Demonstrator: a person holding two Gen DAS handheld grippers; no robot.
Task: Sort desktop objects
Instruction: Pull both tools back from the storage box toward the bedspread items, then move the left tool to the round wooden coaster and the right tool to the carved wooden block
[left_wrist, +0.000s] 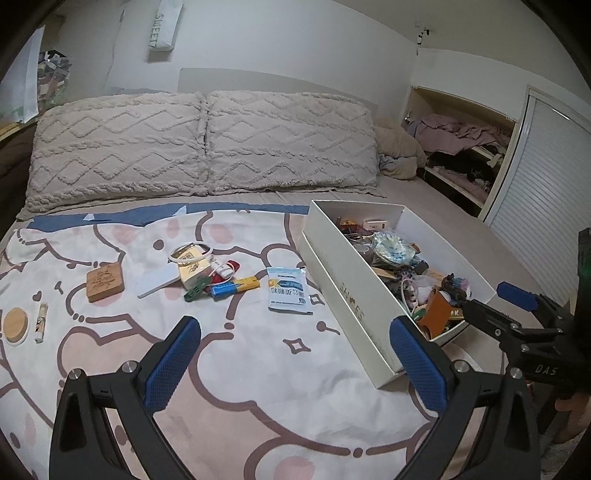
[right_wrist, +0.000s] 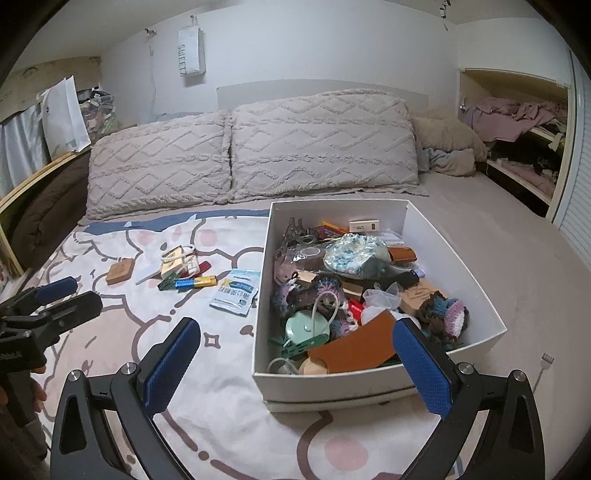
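Both the left hand-held gripper and right hand-held gripper stand wide and empty over the bed's near edge; the flat white-and-blue foil sachet, just beside the white cardboard box, looks light, limp and slippery, best pinched at 1 edge.

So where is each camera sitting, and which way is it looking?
Left wrist: sits on the left hand-held gripper, open, looking forward over the bed at the small things on the patterned blanket; the right hand-held gripper pokes in from the right.
Right wrist: sits on the right hand-held gripper, open, looking down into the full white box; the left hand-held gripper and fingers show at left.
Shared: the box, blue-and-white packet, pillows.
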